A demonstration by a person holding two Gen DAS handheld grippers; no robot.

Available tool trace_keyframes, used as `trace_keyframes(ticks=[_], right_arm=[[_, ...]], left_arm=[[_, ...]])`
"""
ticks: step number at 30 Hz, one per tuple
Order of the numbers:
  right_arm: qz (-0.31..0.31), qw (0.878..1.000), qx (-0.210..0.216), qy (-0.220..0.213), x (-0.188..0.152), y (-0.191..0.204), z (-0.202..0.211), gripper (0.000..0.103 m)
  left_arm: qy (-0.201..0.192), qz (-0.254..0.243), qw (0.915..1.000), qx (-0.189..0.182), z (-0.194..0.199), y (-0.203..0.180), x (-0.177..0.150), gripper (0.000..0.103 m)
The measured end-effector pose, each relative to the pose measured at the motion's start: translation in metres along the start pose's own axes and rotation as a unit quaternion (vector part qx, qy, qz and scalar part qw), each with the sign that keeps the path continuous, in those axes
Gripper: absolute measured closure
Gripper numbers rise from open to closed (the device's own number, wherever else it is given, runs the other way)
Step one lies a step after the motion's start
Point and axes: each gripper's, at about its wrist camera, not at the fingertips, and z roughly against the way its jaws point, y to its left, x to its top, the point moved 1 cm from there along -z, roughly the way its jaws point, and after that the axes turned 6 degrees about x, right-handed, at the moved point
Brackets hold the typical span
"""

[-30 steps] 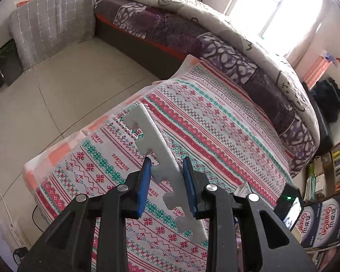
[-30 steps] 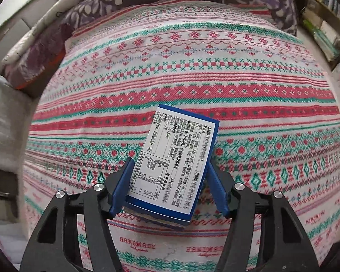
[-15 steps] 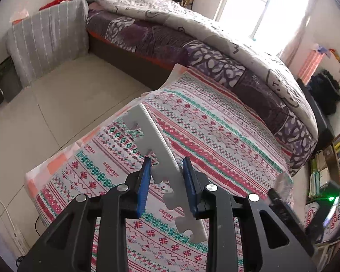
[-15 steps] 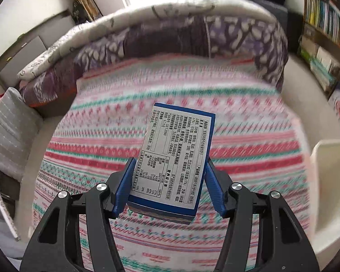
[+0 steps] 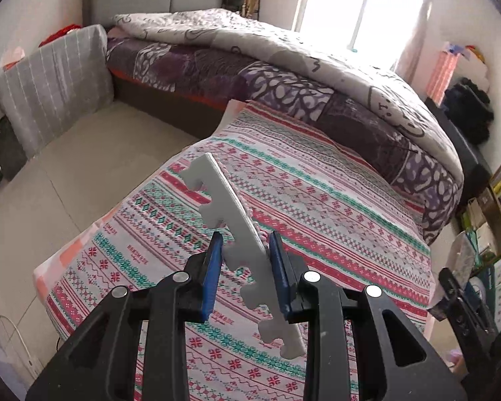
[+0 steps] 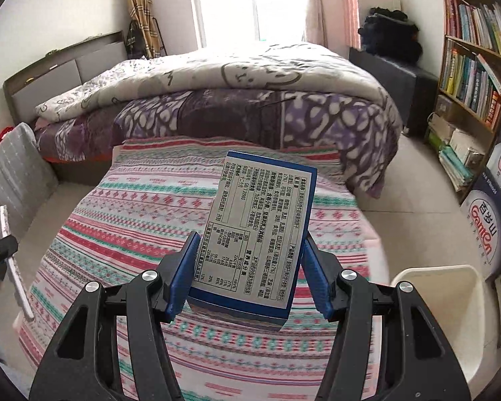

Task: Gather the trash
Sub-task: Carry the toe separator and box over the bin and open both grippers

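Aloft over the patterned cloth (image 5: pixel 334 207) on the surface, both tongs carried trash. Left tongs (image 5: pixel 245 269) were clamped on a white notched foam strip (image 5: pixel 230 214), which slanted away from the blue pads toward the far left. Right tongs (image 6: pixel 250 274) gripped a blue box (image 6: pixel 260 234), its printed label facing up. Near right, a cream bin (image 6: pixel 447 304) stood on the floor beside the bookshelf (image 6: pixel 474 50).

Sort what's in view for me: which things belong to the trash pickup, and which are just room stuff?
Job:
- grey foam strip, clamped in left tool
- blue printed box, clamped in right tool
- cream bin, on floor lower right

Lying about:
- patterned cloth
- bed quilt
- bookshelf
- striped grey cushion
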Motion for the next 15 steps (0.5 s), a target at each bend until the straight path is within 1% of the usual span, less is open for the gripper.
trace_keyframes(ticks=[7,15], right_arm=[[-0.012,1.000,-0.017,-0.012,-0.003,-0.043,0.016,0.047],[-0.052,0.998,-0.042,-0.015,-0.008,-0.097,0.027,0.047]], left_arm=[[-0.008,-0.027,0.9996,-0.001,0.002,-0.028,-0.008,0.074],[-0.006,-0.055,0.9984,-0.012,0.002,-0.065,-0.018,0.074]])
